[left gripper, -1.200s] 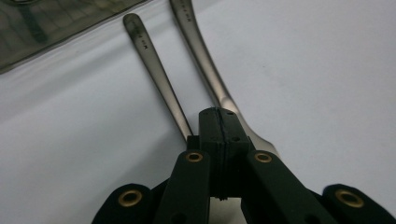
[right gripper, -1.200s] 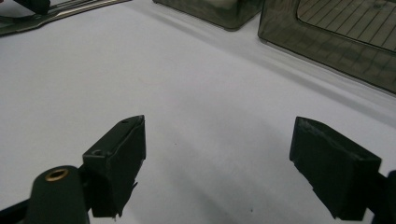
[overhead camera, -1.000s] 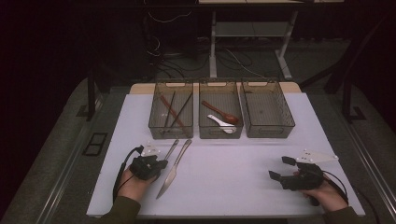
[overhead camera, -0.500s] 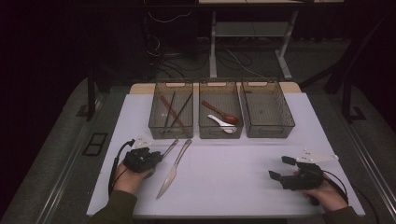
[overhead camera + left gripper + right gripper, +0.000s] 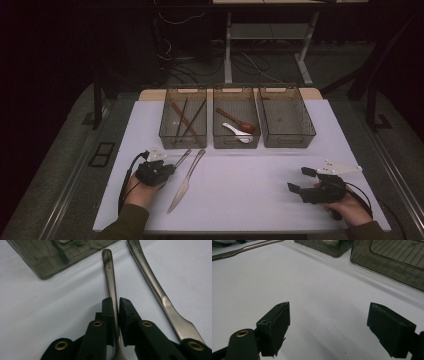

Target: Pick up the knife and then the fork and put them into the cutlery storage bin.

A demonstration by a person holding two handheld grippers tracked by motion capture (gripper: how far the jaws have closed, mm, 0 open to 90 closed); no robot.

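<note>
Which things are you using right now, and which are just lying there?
In use: left gripper, jaws just closing on the slim silver metal utensil handle.
Lying about: silver metal table knife; reddish-brown spoon; white spoon; open right gripper.

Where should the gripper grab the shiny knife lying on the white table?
Probably the knife is best held by its handle, the slim end nearest the bins. It lies flat, so come straight down with a jaw on each long side. The left gripper, just closing, already pinches the neighbouring utensil's handle that way.
</note>
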